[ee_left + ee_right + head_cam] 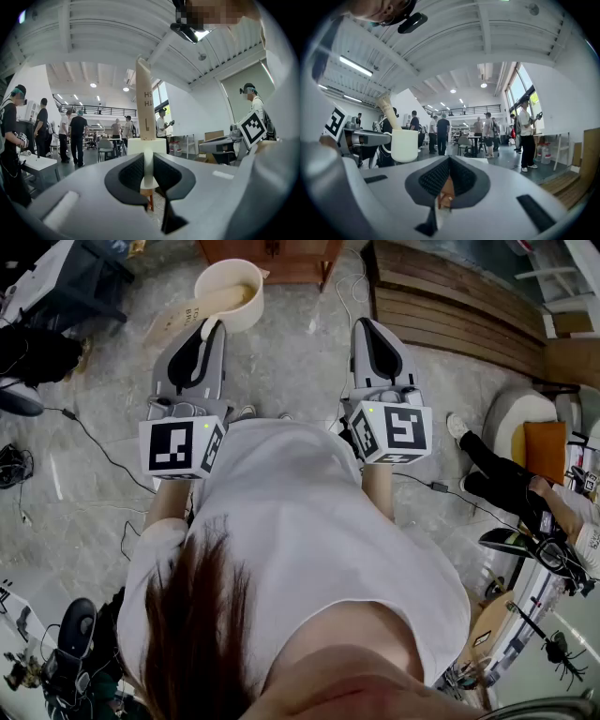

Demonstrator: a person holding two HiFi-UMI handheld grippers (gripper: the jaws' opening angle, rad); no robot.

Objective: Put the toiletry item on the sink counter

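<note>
Left gripper [210, 327]: held level and pointing ahead, arm bent at the person's side. Its jaws pinch the thin handle [148, 168] of a white cup [230, 289]. The cup hangs in the air just past the jaw tips, above the floor [300, 352]; nothing else carries it.

Tube [178, 317]: stands in the cup with its long axis near upright. Its top leans out over the cup's left rim.

Right gripper [365, 327]: level, parallel to the left one and apart from the cup on its right. Its jaws are pressed together with nothing between them.

No counter shows in any view. Judgement: the left hand alone does the carrying, and the cup lies straight ahead of its jaws. The carry calls for a level wrist, or the tube may tip out leftward.
</note>
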